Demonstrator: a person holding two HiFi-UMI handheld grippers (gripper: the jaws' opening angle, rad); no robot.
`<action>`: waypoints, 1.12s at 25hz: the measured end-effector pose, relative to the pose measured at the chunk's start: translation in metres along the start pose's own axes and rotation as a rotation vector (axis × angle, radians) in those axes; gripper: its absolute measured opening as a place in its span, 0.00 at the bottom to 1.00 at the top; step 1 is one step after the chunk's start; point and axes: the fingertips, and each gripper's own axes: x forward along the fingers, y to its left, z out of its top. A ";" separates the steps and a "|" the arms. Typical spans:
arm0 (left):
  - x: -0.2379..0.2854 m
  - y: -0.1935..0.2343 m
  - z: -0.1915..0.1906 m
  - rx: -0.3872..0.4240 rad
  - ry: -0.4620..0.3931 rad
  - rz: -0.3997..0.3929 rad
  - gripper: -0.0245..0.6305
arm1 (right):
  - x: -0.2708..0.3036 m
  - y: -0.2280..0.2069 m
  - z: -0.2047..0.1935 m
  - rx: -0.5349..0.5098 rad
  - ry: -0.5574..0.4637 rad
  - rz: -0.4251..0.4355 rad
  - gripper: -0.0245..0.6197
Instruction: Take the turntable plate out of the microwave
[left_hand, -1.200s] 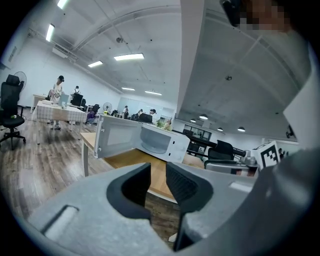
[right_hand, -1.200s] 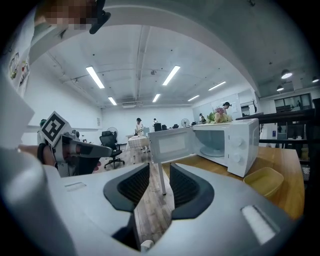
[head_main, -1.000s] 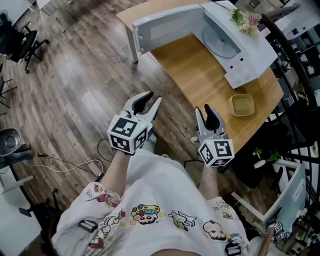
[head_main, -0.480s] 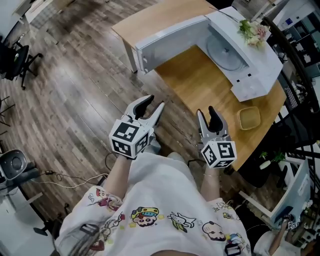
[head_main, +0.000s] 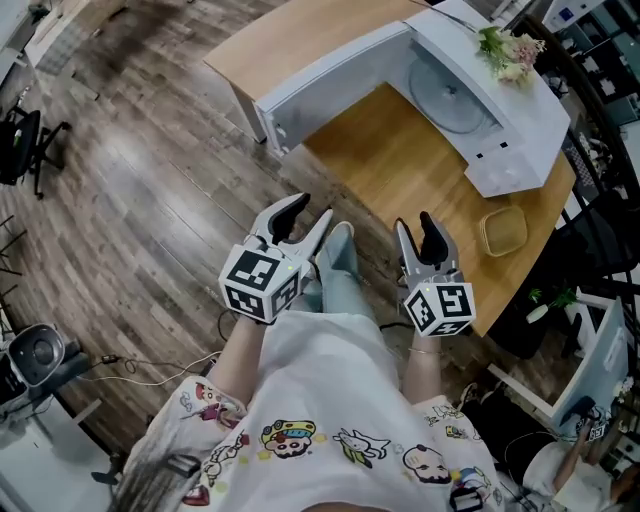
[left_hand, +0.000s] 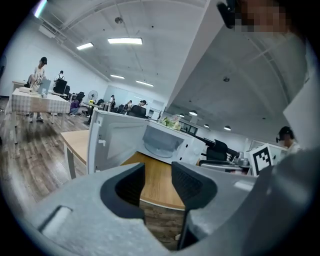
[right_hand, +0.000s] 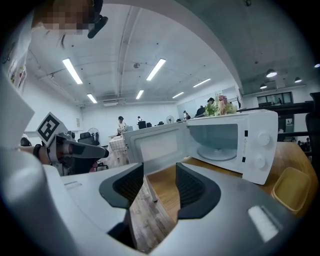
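A white microwave (head_main: 500, 110) stands on a wooden table (head_main: 400, 170) with its door (head_main: 330, 75) swung open to the left. The round glass turntable plate (head_main: 447, 95) lies inside the cavity; it also shows in the right gripper view (right_hand: 217, 152) and, fainter, in the left gripper view (left_hand: 161, 149). My left gripper (head_main: 308, 210) (left_hand: 157, 172) and right gripper (head_main: 414, 228) (right_hand: 160, 175) hover side by side, short of the table's near edge and well away from the microwave. Both point toward it. Their jaws are opening, with nothing between them.
A yellow container (head_main: 503, 230) sits on the table right of the microwave, and flowers (head_main: 510, 52) lie on top of it. Wooden floor lies below the grippers, with a cable (head_main: 150, 370), a fan (head_main: 35, 355) and an office chair (head_main: 20, 140) at left. People stand far off (left_hand: 40, 80).
The table and microwave have drawn nearer in the head view. Both grippers' jaws have spread wider. A trouser leg now shows between the grippers.
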 end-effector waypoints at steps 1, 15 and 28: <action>0.006 0.001 0.000 0.001 0.007 -0.007 0.28 | 0.003 -0.005 0.000 0.004 0.001 -0.005 0.34; 0.135 0.009 0.072 0.064 0.033 -0.154 0.29 | 0.066 -0.096 0.052 0.045 -0.034 -0.123 0.35; 0.227 -0.011 0.118 0.096 0.032 -0.234 0.29 | 0.083 -0.165 0.095 0.052 -0.087 -0.175 0.35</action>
